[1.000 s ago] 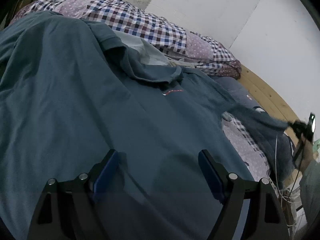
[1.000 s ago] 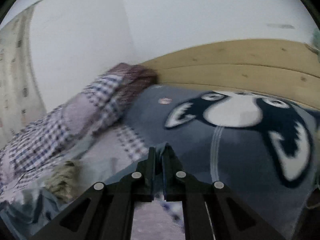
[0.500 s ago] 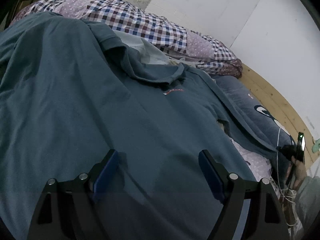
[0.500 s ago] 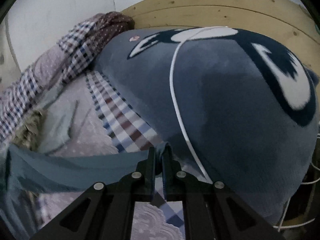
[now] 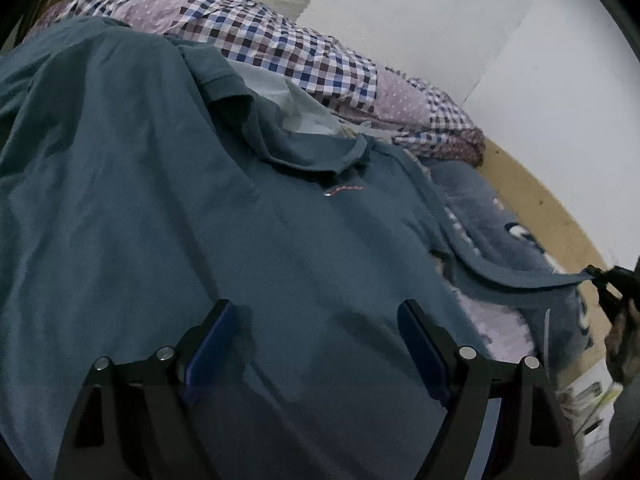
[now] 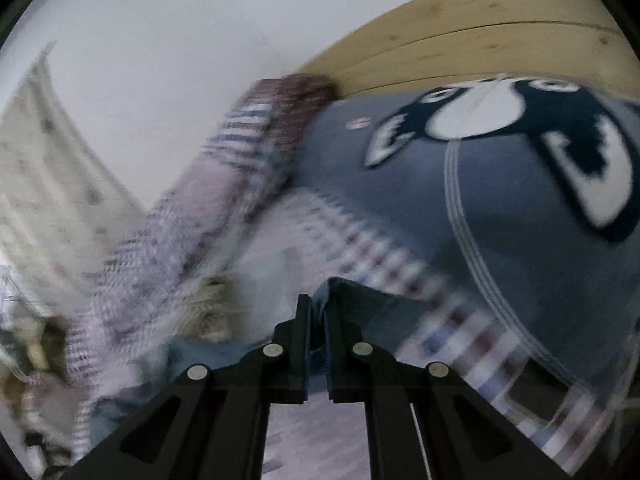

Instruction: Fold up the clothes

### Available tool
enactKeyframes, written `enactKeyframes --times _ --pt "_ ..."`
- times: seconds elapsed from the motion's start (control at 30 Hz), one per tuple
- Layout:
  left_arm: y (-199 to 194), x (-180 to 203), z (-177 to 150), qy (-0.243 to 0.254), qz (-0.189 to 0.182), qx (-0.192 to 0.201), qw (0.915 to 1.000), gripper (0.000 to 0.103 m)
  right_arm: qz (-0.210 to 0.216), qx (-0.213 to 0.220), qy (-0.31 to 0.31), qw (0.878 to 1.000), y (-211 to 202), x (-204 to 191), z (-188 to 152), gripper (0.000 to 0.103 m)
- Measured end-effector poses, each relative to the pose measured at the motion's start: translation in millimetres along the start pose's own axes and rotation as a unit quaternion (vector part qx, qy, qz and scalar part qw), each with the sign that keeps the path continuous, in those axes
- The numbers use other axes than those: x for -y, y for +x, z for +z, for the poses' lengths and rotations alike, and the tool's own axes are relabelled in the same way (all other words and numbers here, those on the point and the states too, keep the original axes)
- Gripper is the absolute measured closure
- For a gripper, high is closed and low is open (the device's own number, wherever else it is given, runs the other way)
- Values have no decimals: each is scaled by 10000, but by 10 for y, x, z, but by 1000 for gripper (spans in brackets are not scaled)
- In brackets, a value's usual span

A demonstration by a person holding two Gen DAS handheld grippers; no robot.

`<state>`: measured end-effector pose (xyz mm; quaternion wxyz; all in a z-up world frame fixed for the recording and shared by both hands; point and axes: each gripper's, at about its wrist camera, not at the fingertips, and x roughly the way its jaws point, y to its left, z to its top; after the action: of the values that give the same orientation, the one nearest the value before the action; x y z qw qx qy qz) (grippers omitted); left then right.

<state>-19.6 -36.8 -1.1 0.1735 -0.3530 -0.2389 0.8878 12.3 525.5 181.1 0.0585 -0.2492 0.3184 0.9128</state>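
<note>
A dark teal polo shirt (image 5: 168,216) lies spread on the bed, collar toward the far side, a small red logo on its chest. My left gripper (image 5: 316,312) hovers open just above the shirt's lower body, nothing between its fingers. The shirt's right sleeve (image 5: 520,276) is stretched out to the right, where my right gripper (image 5: 600,276) pinches its end. In the right wrist view the right gripper (image 6: 318,312) is shut on that teal sleeve fabric (image 6: 352,300), lifted over the bedding.
A checked and dotted quilt (image 5: 280,44) is bunched along the wall behind the shirt. A grey pillow with a dark cartoon print (image 6: 500,168) sits by the wooden headboard (image 6: 480,28). A person's hand (image 5: 620,336) holds the right gripper at the bed's edge.
The right gripper has swung and lifted with the sleeve, which is now drawn out straight to the right. The left gripper has stayed in place, open.
</note>
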Motion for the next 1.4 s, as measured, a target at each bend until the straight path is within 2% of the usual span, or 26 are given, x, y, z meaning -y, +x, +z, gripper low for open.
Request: enactKeyframes --times 0.13,0.2,0.23,0.3,0.37,0.43,0.47,0.5,0.6,0.7,0.8,0.83,0.87,0.97,1.07,1.17,1.33,1.4 --pt "-35 30 26 -381 -665 -55 9970 18 757 -279 19 9967 -388 -555 -390 99" --pt "-63 94 15 -602 -1354 -143 9889 18 980 -388 -59 9944 -556 -799 -595 99" --pt "-73 159 -12 -713 -1778 -239 9812 18 1063 -434 -79 9934 -614 -912 -708 99" --pt "-92 296 -70 -932 -2631 -441 9593 18 1228 -526 -120 9910 -729 -1139 -935 99" --pt "-101 470 -136 -1080 -3477 -764 9282 18 1355 -663 -175 9884 -812 -1362 -1181 99" --pt "-155 599 -182 -1205 -4113 -951 8985 18 1418 -926 -175 9854 -781 -1543 -1490 99" --pt "-189 622 -194 -1262 -4311 -984 8880 18 1392 -1014 -192 9849 -759 -1618 -1637 98" --pt "-221 600 -203 -1349 -4410 -975 8819 18 1348 -1067 -211 9849 -729 -1695 -1801 98" --pt "-177 378 -237 -1775 -4417 -1058 8730 18 1295 -1422 -143 9812 -566 -1869 -2299 98" --pt "24 72 -333 -2377 -4233 -1421 8626 18 1223 -1918 -77 9738 -327 -1987 -2761 96" --pt "156 -114 -426 -2568 -3906 -1642 8686 18 1090 -2458 -112 9631 -113 -2067 -3191 93" --pt "162 -123 -446 -2532 -3920 -1669 8685 18 1074 -2645 -144 9583 -41 -2068 -3302 92" --pt "164 -126 -464 -2491 -3944 -1691 8682 18 1104 -2812 -213 9530 5 -2076 -3396 87" --pt "100 -77 -465 -2236 -3890 -1728 8768 18 1347 -3108 -601 9390 -1 -2116 -3594 56" --pt "53 -49 -477 -2080 -3861 -1740 8817 18 1526 -3070 -1315 9301 -135 -2153 -3678 50" --pt "-50 -28 -500 -1820 -3605 -1706 8988 18 1452 -2826 -1697 9329 -264 -2038 -3634 46" --pt "-224 6 -539 -1375 -3153 -1640 9245 18 1029 -2480 -1428 9526 -303 -1630 -3370 45" --pt "-294 20 -554 -1195 -2968 -1612 9336 23 902 -2315 -1361 9590 -302 -1516 -3272 45"
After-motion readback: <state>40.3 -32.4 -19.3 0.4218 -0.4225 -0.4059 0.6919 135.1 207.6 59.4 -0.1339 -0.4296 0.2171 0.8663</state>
